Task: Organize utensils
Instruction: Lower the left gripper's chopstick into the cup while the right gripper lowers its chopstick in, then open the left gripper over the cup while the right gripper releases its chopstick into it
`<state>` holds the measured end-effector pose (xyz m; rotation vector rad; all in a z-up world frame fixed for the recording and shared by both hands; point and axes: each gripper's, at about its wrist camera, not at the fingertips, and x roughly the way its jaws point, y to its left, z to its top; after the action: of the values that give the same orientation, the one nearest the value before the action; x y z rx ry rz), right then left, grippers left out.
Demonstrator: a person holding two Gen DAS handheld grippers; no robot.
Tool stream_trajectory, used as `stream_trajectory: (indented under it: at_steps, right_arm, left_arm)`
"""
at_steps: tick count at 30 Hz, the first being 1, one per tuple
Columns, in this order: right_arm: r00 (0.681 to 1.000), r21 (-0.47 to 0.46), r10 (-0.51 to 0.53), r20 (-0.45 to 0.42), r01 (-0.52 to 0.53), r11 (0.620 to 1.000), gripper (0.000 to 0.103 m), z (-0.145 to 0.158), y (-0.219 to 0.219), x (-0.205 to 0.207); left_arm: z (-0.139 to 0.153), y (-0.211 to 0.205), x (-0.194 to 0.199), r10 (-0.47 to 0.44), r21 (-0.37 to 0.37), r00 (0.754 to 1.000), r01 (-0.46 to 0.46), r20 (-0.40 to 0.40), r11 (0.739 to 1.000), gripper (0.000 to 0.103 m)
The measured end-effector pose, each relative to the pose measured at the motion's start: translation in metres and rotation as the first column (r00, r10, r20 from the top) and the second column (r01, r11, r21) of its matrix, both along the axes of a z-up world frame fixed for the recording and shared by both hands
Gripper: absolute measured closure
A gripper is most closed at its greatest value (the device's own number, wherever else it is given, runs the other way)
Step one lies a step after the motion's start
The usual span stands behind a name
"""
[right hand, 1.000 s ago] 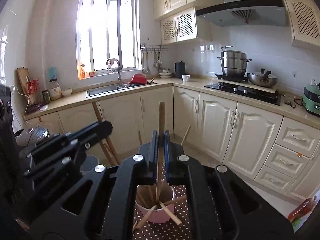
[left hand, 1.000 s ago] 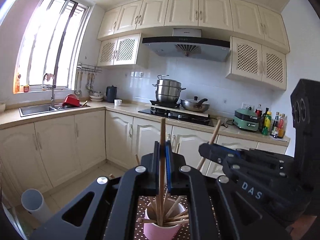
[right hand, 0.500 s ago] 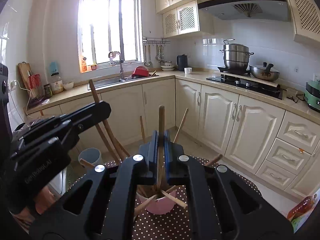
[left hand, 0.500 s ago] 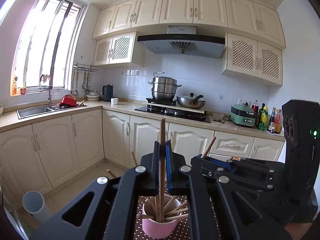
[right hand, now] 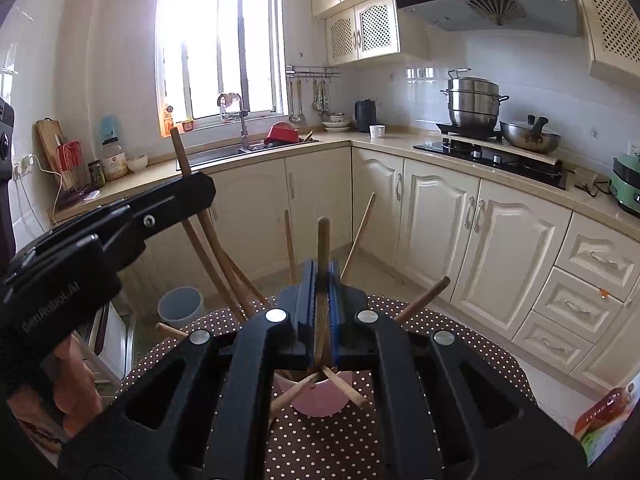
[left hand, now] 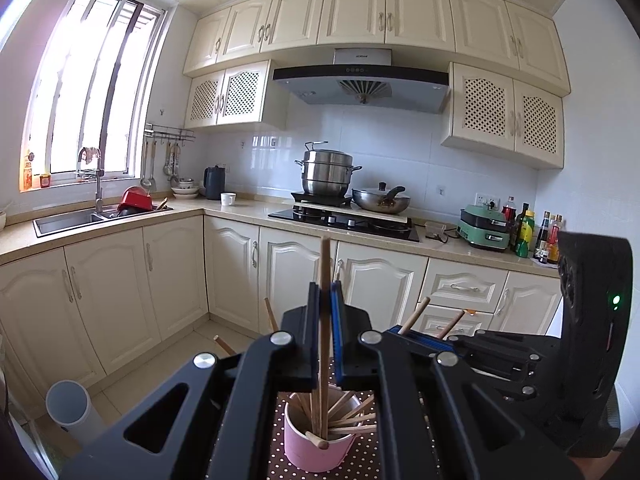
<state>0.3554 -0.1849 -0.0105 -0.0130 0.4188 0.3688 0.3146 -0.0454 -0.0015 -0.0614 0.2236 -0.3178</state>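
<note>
A pink cup (left hand: 316, 446) stands on a brown polka-dot table (right hand: 320, 440) and holds several wooden chopsticks. My left gripper (left hand: 325, 300) is shut on an upright wooden chopstick (left hand: 325, 264) whose lower end reaches into the cup. My right gripper (right hand: 322, 280) is shut on another wooden chopstick (right hand: 322, 240) above the same cup (right hand: 320, 402). The right gripper also shows at the right of the left wrist view (left hand: 424, 338). The left gripper shows at the left of the right wrist view (right hand: 176, 200), holding long wooden sticks (right hand: 188, 184).
A grey bin (right hand: 180, 306) stands on the floor beyond the table. Cream kitchen cabinets (left hand: 280, 272), a sink (left hand: 68, 218) and a stove with pots (left hand: 344, 216) line the far walls. A colourful packet (right hand: 604, 416) lies at the table's right edge.
Both grippers have risen a little and tilted, so the cup sits lower and shows more fully. Each still holds its chopstick over the cup.
</note>
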Motion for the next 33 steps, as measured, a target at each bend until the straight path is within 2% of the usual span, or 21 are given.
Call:
stream_trajectory:
  at_steps: [12,33]
  right_arm:
    - [1.000,-0.003,0.005,-0.019,-0.005,1.000,0.097,-0.006,0.000,0.002]
    - [0.999,0.012,0.002,-0.033,-0.002,1.000,0.097,-0.010,-0.007,0.000]
  left_arm:
    - [0.001,-0.002,-0.004,-0.003,0.012,1.000,0.003,0.000,1.000,0.097]
    - [0.001,0.012,0.000,-0.019,-0.033,0.999,0.017,-0.032,0.999,0.097]
